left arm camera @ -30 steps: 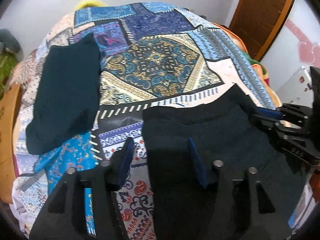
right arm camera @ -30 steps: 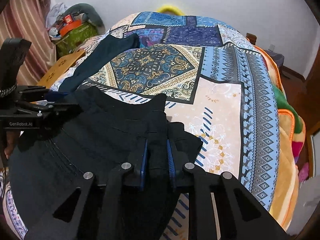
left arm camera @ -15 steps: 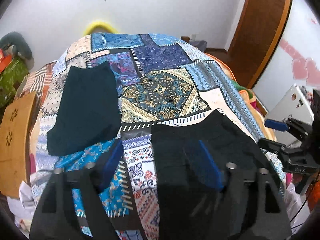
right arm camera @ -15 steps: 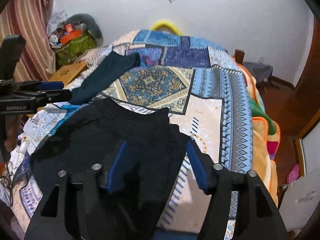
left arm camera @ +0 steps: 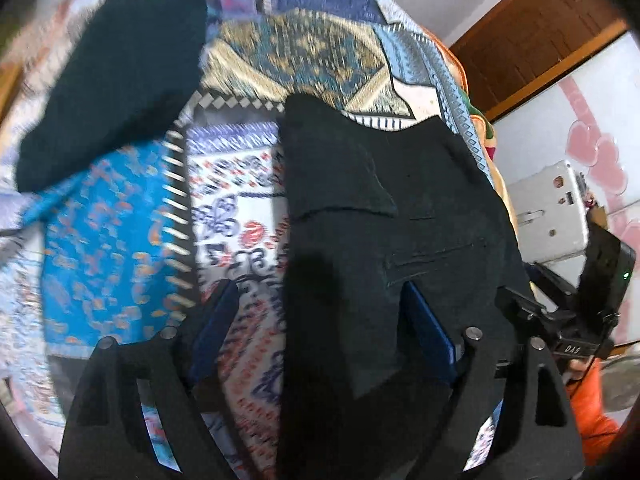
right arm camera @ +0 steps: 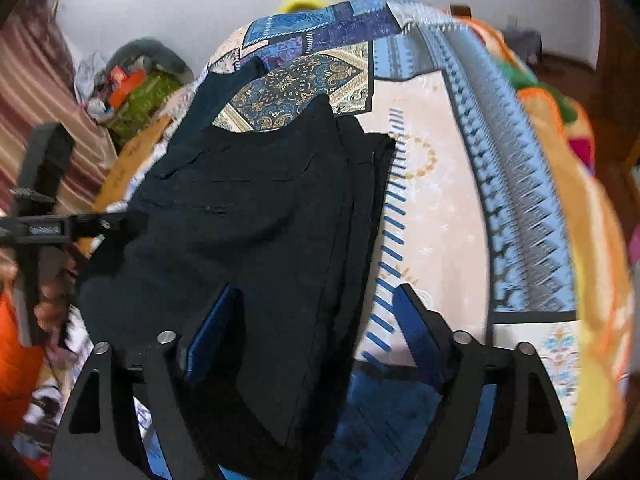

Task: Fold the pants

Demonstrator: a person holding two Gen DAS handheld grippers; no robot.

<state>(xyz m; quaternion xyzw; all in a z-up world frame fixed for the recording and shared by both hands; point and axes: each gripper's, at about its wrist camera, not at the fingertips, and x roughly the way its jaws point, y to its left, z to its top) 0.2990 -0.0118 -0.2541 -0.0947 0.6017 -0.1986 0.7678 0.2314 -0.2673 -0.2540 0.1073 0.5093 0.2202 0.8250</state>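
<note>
the left gripper [left arm camera: 320, 316] is spreading its jaws, blue pads clear of the black pants [left arm camera: 384, 248], whose left edge runs between them. the right gripper [right arm camera: 316, 320] is spreading too, straddling the pants' right edge without pinching. the pants lie folded on the near part of the patterned bedspread [right arm camera: 436, 208]. a second dark folded garment [left arm camera: 116, 76] lies farther off to the left.

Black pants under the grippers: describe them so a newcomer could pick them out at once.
On the patterned patchwork bedspread, two dark garments lie. The black pants are the nearer one, folded lengthwise directly beneath both grippers. A stitched slit pocket shows on top, and they are black, unlike the dark teal garment farther up the bed.
</note>
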